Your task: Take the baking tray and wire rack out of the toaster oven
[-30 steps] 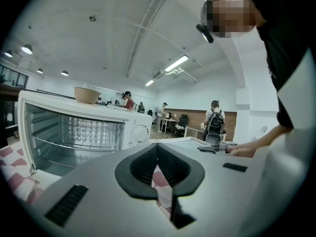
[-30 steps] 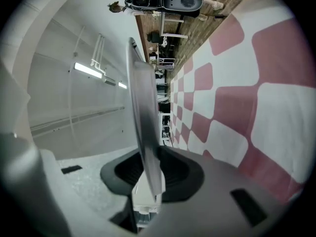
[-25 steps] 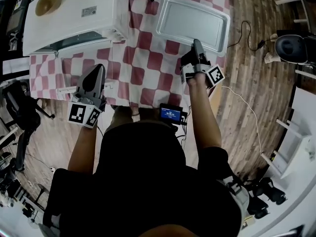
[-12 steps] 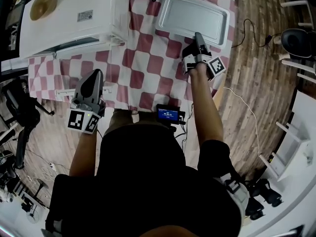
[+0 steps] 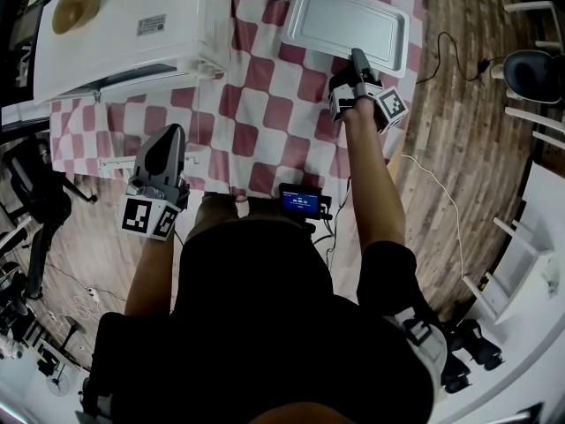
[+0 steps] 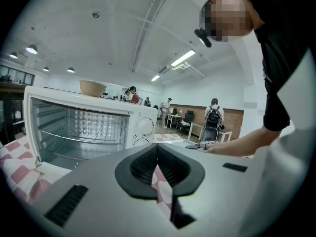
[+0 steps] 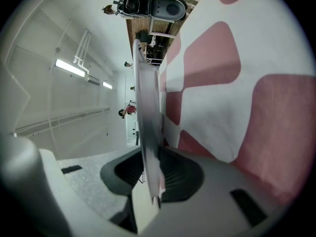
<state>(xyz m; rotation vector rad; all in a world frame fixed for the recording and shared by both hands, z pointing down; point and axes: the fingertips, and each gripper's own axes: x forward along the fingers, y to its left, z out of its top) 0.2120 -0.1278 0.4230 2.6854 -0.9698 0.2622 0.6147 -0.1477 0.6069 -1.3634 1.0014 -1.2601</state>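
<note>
head view: the baking tray lies at 1 o'clock on the checked desk, well apart from the toaster oven at 11 o'clock. the right gripper bites its 6 o'clock rim. the left gripper hangs at 8 o'clock, by the desk's near edge.

left gripper view: its jaws meet on nothing. the wire rack sits inside the open oven, not yet taken.

right gripper view: the jaws are clamped on the baking tray at its thin rim, with the cloth close beside it. whether the tray is fully down i cannot tell, so i would settle it flat, then part the jaws and back straight out toward 6 o'clock without dragging it.
</note>
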